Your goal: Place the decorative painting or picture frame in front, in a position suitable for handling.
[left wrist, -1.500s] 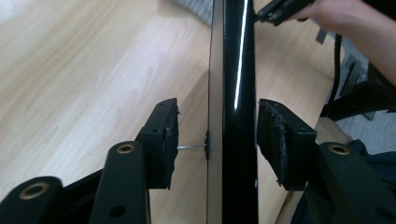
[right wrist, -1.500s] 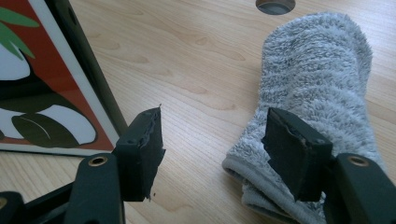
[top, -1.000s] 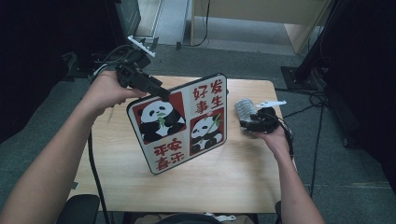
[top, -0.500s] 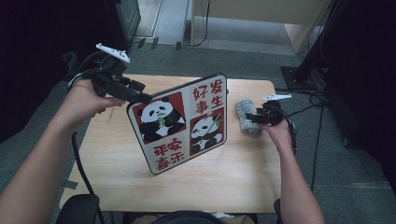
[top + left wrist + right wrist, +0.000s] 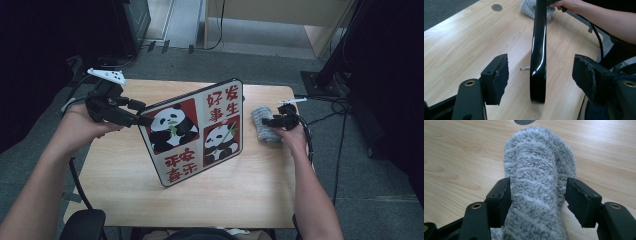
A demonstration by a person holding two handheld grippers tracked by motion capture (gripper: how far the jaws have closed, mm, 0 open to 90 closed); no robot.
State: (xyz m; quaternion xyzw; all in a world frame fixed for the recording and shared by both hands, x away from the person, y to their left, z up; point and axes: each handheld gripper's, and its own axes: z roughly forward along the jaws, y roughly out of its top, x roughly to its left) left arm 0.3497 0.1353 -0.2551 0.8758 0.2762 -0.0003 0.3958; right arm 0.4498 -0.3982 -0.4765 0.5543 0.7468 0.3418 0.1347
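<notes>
A black-framed board (image 5: 200,130) with panda pictures and red characters stands tilted on the wooden table (image 5: 115,170). My left gripper (image 5: 142,120) is at its left edge. In the left gripper view it stands open (image 5: 540,72), with the board's thin black edge (image 5: 538,50) between the pads and a gap on each side. A rolled grey fluffy cloth (image 5: 262,132) lies at the table's right side. My right gripper (image 5: 272,121) is shut on it; in the right gripper view both pads press the cloth's (image 5: 539,165) sides.
A round cable hole (image 5: 496,7) sits in the table near the far edge, beyond the cloth. Cables trail off both sides. A black stand base (image 5: 325,80) is on the floor at the right. A chair (image 5: 82,225) is at the near left corner.
My left gripper has drawn back leftward from the board's top-left corner to its left edge. The right gripper and the cloth have shifted slightly right.
</notes>
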